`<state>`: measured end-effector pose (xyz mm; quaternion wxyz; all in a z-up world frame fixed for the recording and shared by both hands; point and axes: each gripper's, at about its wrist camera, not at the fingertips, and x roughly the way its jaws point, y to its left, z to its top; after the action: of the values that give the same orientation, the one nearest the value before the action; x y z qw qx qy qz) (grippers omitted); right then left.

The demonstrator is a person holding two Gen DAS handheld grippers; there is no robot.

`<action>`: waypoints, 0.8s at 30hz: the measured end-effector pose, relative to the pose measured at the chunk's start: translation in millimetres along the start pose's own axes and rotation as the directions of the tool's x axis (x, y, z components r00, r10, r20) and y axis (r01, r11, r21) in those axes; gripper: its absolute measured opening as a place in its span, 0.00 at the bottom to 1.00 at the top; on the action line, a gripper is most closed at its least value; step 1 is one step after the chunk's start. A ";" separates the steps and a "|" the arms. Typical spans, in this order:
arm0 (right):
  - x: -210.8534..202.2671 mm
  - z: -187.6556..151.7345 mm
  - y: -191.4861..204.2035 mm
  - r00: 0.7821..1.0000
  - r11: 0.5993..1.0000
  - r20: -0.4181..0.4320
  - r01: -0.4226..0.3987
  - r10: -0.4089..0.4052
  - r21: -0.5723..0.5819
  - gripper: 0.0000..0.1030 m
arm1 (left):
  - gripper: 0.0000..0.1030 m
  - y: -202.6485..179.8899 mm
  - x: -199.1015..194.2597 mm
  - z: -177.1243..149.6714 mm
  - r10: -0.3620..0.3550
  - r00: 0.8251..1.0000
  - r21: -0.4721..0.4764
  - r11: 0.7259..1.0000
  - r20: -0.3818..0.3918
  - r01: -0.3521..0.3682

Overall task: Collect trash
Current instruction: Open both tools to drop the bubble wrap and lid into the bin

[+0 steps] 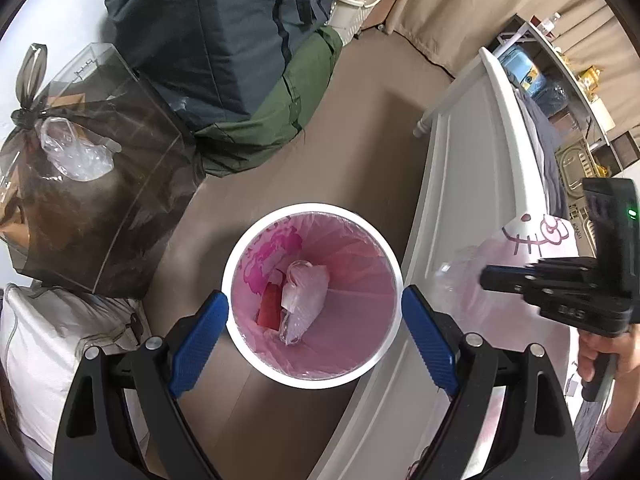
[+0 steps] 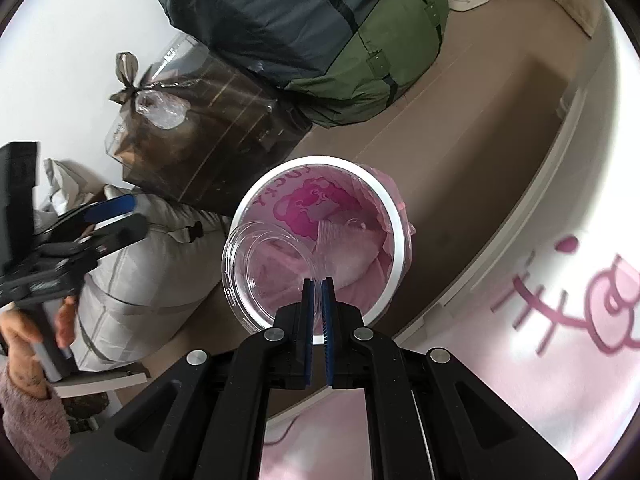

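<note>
A white-rimmed bin (image 1: 236, 264) with a pink liner stands on the floor beside the bed. It holds a red wrapper (image 1: 270, 306) and a clear plastic bag (image 1: 306, 296). My left gripper (image 1: 314, 332) is open and empty, right above the bin. My right gripper (image 2: 318, 292) is shut on the rim of a clear plastic cup (image 2: 256, 264), held tilted over the bin (image 2: 394, 236). In the left wrist view the right gripper (image 1: 486, 278) shows at the right with the cup (image 1: 460, 268) faint above the bed edge. The left gripper (image 2: 116, 212) shows at the left of the right wrist view.
A tied brown trash bag (image 1: 92, 200) and a white cushion (image 1: 48, 344) sit left of the bin. Dark and green duffel bags (image 1: 224, 40) lie behind. The white bed frame (image 1: 452, 208) with a pink blanket (image 2: 540, 320) is at the right.
</note>
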<state>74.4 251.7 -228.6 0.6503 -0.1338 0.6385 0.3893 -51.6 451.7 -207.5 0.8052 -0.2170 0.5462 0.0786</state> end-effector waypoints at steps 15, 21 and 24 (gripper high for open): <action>56.6 23.8 28.9 0.989 0.990 -0.080 0.120 -0.126 -0.073 0.16 | 0.84 20.8 0.9 -7.1 0.015 1.000 -0.001 1.000 -0.004 -0.015; 41.3 22.8 23.4 0.996 0.996 -0.040 0.079 -0.081 -0.040 0.71 | 0.84 23.7 -3.1 -6.0 0.020 1.000 -0.018 1.000 0.004 -0.020; 25.1 21.4 16.0 0.999 1.000 -0.026 0.028 -0.029 -0.010 0.71 | 0.84 19.3 -6.0 -3.9 0.017 1.000 -0.024 1.000 0.019 -0.017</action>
<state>76.1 285.1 -243.7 0.6468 -0.1512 0.6429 0.3814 -64.2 467.8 -208.4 0.8071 -0.2211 0.5394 0.0940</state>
